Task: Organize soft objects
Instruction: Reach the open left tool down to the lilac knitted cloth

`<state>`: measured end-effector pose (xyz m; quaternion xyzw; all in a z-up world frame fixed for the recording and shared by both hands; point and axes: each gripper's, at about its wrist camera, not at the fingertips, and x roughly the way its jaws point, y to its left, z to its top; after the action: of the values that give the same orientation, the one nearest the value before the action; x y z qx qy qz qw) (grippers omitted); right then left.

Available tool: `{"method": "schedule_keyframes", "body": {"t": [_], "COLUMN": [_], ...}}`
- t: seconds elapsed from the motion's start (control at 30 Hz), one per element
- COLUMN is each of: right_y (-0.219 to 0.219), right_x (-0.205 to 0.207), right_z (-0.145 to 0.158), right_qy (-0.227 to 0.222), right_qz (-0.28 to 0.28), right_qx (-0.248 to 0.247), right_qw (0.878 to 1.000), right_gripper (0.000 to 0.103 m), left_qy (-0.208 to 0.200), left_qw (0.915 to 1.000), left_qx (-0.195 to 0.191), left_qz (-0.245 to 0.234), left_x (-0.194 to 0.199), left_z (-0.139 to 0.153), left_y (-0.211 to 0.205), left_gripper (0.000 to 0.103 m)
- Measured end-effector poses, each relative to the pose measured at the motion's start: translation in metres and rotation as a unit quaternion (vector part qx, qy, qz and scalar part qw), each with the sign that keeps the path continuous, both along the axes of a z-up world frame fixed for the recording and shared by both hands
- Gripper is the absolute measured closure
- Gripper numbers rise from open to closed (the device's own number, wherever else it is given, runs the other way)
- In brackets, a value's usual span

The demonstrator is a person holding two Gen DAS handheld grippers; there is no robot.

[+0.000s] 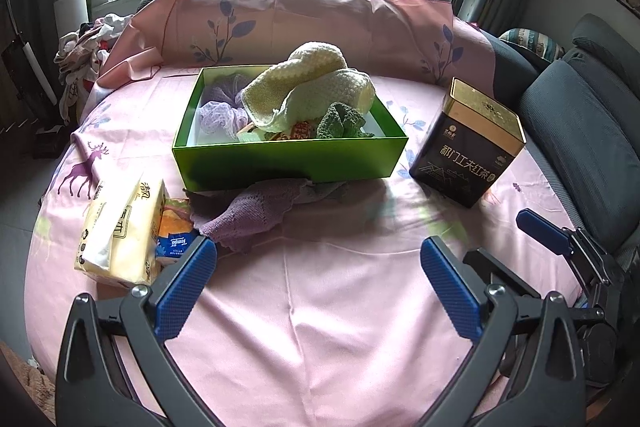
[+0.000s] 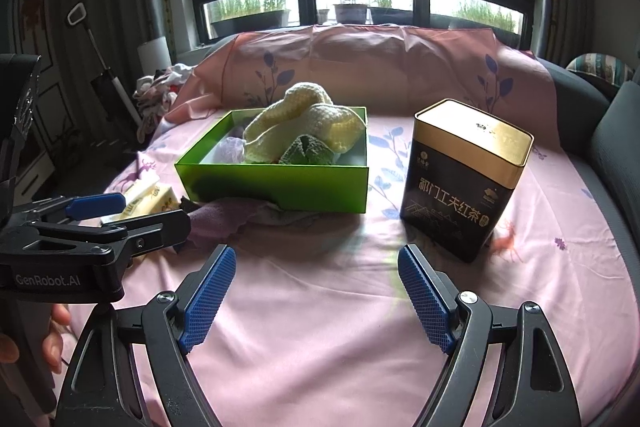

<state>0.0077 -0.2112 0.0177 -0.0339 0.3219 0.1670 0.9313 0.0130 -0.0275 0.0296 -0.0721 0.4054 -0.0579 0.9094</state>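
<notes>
Left wrist view: left gripper [image 1: 318, 263] and right gripper [image 2: 316, 273] both gape wide, empty, before the green box [image 1: 288, 157]; purple knitted cloth [image 1: 256, 205] touches the box's front.

A glossy green cardboard box [image 1: 288, 159] is filled with coarse knitted cream cloth [image 1: 316, 87]. Smooth pink fabric [image 1: 320, 287] is spread beneath. The tea tin [image 2: 464, 179] is finished in shiny metal; textured blue pads are seen on the fingers [image 2: 208, 295].

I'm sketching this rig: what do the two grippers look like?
Both match: the left gripper and right gripper have black angular plastic frames, silver pivot screws and blue cross-hatched finger pads. White "GenRobot.AI" lettering marks the left body.
</notes>
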Motion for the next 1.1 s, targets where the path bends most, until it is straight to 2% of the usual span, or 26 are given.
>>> {"method": "schedule_keyframes", "body": {"t": [0.1, 0.2, 0.4, 0.57, 0.73, 0.87, 1.1], "right_y": [0.001, 0.004, 0.014, 0.022, 0.03, 0.032, 0.024], "right_x": [0.001, 0.004, 0.008, 0.014, 0.023, 0.03, 0.036], "right_z": [-0.003, -0.01, -0.032, -0.051, -0.061, -0.066, -0.077], "right_qy": [0.004, 0.012, 0.038, 0.059, 0.069, 0.075, 0.088], "right_qz": [0.002, 0.009, 0.035, 0.054, 0.071, 0.077, 0.076], "right_qx": [0.001, 0.001, 0.003, 0.004, 0.008, 0.017, 0.026], "right_qw": [1.0, 1.0, 0.999, 0.997, 0.995, 0.994, 0.993], "right_gripper": [0.019, 0.019, 0.019, 0.019, 0.019, 0.019, 0.019], "left_qy": [0.005, 0.022, 0.04, 0.045, 0.04, 0.049, 0.063], "left_qw": [0.9999, 0.9981, 0.9888, 0.9803, 0.9772, 0.9744, 0.9762], "left_qx": [-0.013, -0.054, -0.138, -0.187, -0.202, -0.216, -0.207], "left_qz": [-0.005, -0.018, -0.04, -0.044, -0.052, -0.039, -0.01], "left_x": [0.001, 0.004, 0.0, -0.007, -0.005, 0.011, 0.053], "left_z": [-0.004, -0.016, -0.044, -0.064, -0.069, -0.075, -0.093], "left_y": [0.002, 0.009, 0.034, 0.054, 0.06, 0.061, 0.057], "left_gripper": [0.001, 0.001, 0.001, 0.001, 0.001, 0.001, 0.001]}}
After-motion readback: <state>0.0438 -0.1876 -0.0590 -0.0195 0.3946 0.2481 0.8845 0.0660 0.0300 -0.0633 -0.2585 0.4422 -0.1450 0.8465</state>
